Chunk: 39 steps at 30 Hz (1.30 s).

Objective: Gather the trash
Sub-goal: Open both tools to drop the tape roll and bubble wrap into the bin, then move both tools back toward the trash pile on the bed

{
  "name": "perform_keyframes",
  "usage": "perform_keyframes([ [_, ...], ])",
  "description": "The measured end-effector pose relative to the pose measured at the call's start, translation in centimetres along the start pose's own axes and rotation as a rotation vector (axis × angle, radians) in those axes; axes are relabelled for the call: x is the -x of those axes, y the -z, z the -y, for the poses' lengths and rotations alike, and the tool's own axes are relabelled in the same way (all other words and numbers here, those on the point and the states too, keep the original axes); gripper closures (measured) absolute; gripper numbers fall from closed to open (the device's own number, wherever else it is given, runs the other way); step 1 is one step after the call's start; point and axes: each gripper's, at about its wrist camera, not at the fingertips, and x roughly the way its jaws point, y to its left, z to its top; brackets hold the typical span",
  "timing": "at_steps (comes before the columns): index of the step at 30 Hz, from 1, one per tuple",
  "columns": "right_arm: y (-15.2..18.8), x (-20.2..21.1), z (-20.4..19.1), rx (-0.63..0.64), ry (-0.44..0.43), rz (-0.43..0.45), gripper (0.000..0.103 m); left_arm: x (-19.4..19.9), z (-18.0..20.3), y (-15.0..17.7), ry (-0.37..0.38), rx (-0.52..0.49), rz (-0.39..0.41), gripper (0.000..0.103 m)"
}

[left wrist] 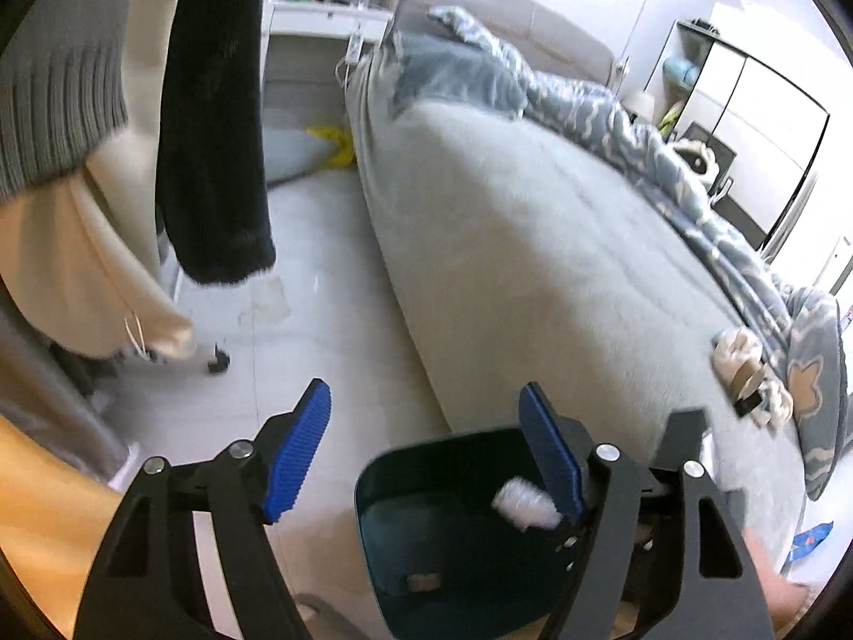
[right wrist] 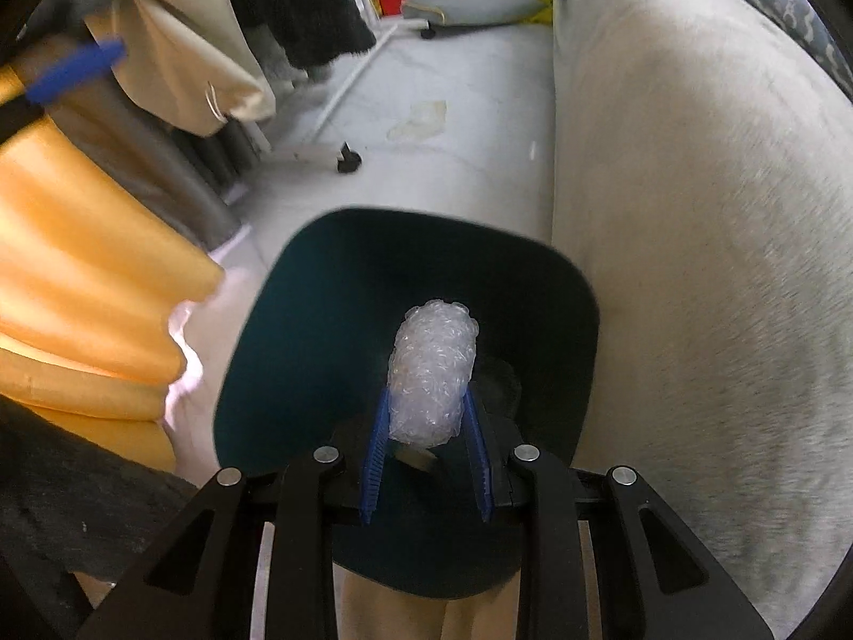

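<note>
Right gripper point(right wrist: 426, 458) is clamping a bubble-wrap wad point(right wrist: 432, 373), long axis pointing forward along the fingers, directly over the open teal bin point(right wrist: 298, 330) beside the bed point(right wrist: 693, 213), while the left gripper point(left wrist: 426, 453) is hanging wide and empty nearby.

Dark teal bin point(right wrist: 330, 320), clear bubble wrap point(right wrist: 432, 373), orange curtain point(right wrist: 80, 266).

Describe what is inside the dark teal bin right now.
The teal bin looks mostly bare inside; a small tan scrap lies on its floor. The roll of bubble wrap hangs over the opening, clamped in the right gripper, which hides part of the bottom.
</note>
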Motion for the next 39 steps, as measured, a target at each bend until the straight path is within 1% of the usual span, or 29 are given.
perform_keyframes([
  [2,0.1,-0.1,-0.3,0.004,0.002,-0.001,0.075,0.6,0.6,-0.5,0.008,-0.013,0.033,0.033],
  [5,0.2,-0.2,-0.5,-0.003,0.003,-0.012,0.070,1.1,1.4,-0.9,0.019,-0.033,0.051,0.036],
  [6,0.1,-0.3,-0.7,-0.004,-0.001,-0.013,0.064,1.3,1.6,-1.0,0.023,-0.034,0.056,0.036],
  [7,0.1,-0.4,-1.0,-0.001,0.001,-0.008,0.056,1.5,1.8,-1.1,0.028,-0.029,0.064,0.036],
  [9,0.0,0.2,-1.3,0.011,0.006,0.008,0.048,1.9,1.9,-1.4,0.043,-0.013,0.075,0.036],
  [13,-0.3,2.1,-1.3,0.017,-0.009,0.060,0.047,2.6,2.6,-2.5,0.041,0.006,0.099,0.036],
  [15,-0.5,3.7,-1.1,0.019,-0.013,0.100,0.045,2.8,3.1,-2.9,0.032,0.013,0.105,0.036],
  [18,-0.5,6.2,-0.7,0.020,-0.015,0.160,0.042,3.0,4.0,-3.1,0.043,0.018,0.106,0.036],
  [22,-0.1,9.3,0.4,0.019,-0.004,0.229,0.040,3.5,6.5,-3.2,0.071,-0.027,0.138,0.029],
  [24,0.1,10.5,1.1,0.007,-0.001,0.254,0.039,3.6,7.4,-3.2,0.087,-0.039,0.146,0.027],
  [26,0.5,11.7,2.0,-0.001,0.007,0.278,0.039,3.8,8.8,-3.2,0.102,-0.064,0.149,0.022],
  [27,0.5,12.0,2.2,-0.004,0.013,0.286,0.039,3.8,9.4,-3.3,0.108,-0.074,0.152,0.022],
  [31,1.7,14.0,3.6,-0.021,0.032,0.321,0.037,3.8,11.4,-3.2,0.152,-0.078,0.144,0.018],
  [34,2.6,15.3,4.6,-0.029,0.059,0.345,0.034,3.3,13.3,-3.0,0.175,-0.081,0.132,0.012],
  [39,4.3,16.7,6.8,-0.056,0.089,0.373,0.033,2.0,15.3,-2.6,0.200,-0.058,0.096,0.011],
])
